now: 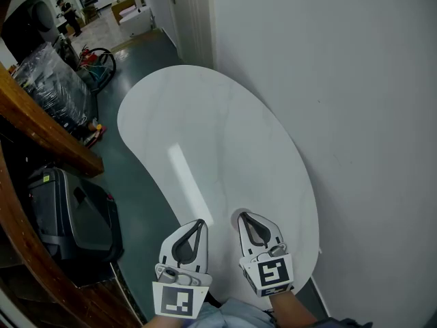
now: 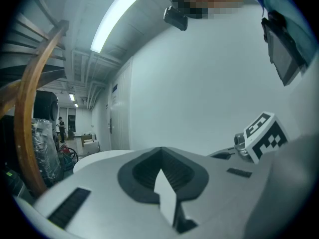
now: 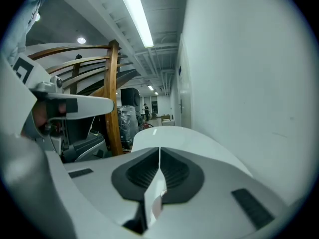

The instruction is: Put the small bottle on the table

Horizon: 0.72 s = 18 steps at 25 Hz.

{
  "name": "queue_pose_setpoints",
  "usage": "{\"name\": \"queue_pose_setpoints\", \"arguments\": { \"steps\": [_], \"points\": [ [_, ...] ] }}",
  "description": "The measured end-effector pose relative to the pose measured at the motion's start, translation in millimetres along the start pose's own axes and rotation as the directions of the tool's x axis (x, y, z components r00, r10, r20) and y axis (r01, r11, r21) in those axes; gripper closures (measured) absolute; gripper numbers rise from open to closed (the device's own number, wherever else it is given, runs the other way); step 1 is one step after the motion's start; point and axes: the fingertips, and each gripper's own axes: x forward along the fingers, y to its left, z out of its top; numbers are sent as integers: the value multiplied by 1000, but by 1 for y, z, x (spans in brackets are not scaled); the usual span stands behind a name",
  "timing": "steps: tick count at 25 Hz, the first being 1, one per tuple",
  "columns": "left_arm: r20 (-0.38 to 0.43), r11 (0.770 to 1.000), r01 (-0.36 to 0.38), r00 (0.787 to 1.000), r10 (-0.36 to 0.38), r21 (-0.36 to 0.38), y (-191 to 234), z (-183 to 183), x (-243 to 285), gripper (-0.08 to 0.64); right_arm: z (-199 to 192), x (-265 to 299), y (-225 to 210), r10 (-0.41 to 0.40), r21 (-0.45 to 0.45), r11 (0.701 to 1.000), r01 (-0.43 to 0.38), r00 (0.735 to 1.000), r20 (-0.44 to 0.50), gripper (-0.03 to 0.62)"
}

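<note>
Bottle: not in any view, no clue where it is | worktop: nothing on it | left tool: pressed together, empty | right tool: same, pinching nothing | progress: looks like the placing hasn't even started yet, imo

Cool light from a long ceiling tube lamp leaves a glare streak on the glossy white oval worktop. Gripper views bulge, corners dark, foreground seemingly soft.
</note>
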Motion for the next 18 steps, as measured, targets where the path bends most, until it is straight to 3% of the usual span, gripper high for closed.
{"name": "queue_pose_setpoints", "arguments": {
  "steps": [7, 10, 15, 18],
  "points": [
    [68, 1000, -14, 998, 13, 14, -3, 23, -4, 560, 43, -20, 11, 29, -69, 997, -21, 991, 131, 591],
    [86, 999, -20, 996, 18, 26, -4, 28, -7, 560, 51, -25, 12, 31, -70, 997, -21, 989, 142, 592],
    [99, 999, -26, 995, 23, 34, -7, 31, -12, 560, 63, -33, 14, 54, -145, 989, -22, 973, 223, 592],
    [103, 999, -31, 994, 26, 41, -7, 33, -13, 560, 64, -36, 15, 54, -130, 991, -26, 975, 214, 592]
  ]
}}
